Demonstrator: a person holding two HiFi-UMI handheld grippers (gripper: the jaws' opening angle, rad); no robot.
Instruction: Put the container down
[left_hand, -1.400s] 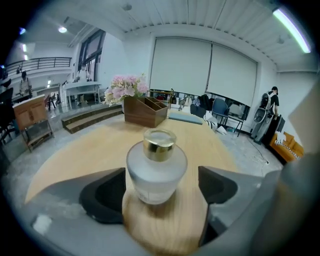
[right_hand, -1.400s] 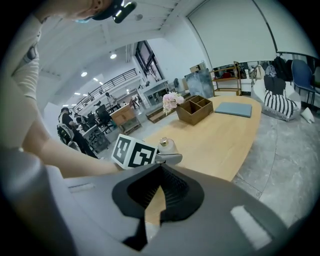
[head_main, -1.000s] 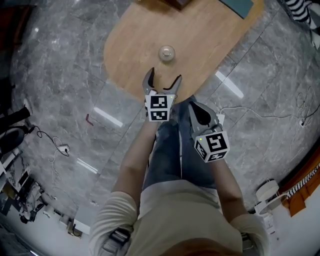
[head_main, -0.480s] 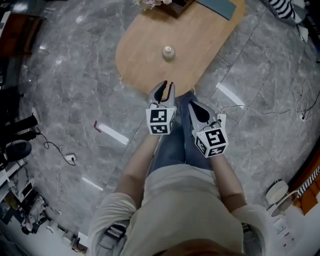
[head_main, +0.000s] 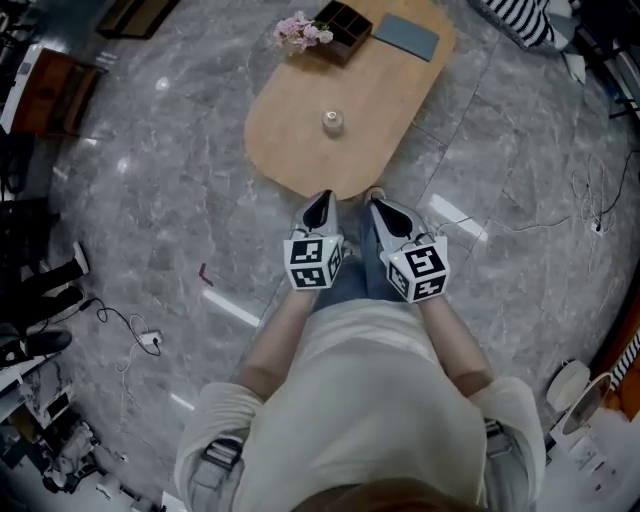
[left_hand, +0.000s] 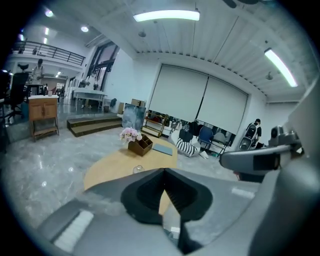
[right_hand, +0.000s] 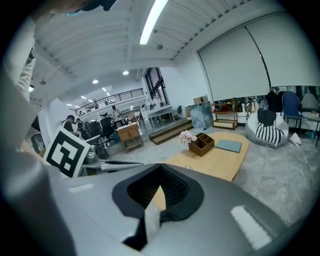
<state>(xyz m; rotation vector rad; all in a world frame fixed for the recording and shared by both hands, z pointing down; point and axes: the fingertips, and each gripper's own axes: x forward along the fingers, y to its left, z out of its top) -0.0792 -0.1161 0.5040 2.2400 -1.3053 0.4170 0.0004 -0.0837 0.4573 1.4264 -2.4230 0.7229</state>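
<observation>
The container (head_main: 332, 121) is a small clear glass jar standing alone on the oval wooden table (head_main: 290, 150); it also shows as a small clear jar (left_hand: 137, 170) in the left gripper view. My left gripper (head_main: 322, 198) is shut with nothing in it. It hovers over the floor just short of the table's near edge, well apart from the jar. My right gripper (head_main: 377, 204) is beside it, also shut and empty. In the gripper views, both the left gripper (left_hand: 164, 171) and the right gripper (right_hand: 160, 168) have their jaws meeting tip to tip.
At the table's far end stand a wooden organiser box (head_main: 341, 20) with pink flowers (head_main: 298, 32) and a blue-grey pad (head_main: 405, 37). A striped cushion (head_main: 515, 18) lies beyond. Cables (head_main: 135, 325) trail over the grey marble floor on the left. The person's legs are directly below the grippers.
The left jaws have gone from wide open to shut, holding nothing. Both grippers have drawn back from the table edge and the jar now lies farther away.
</observation>
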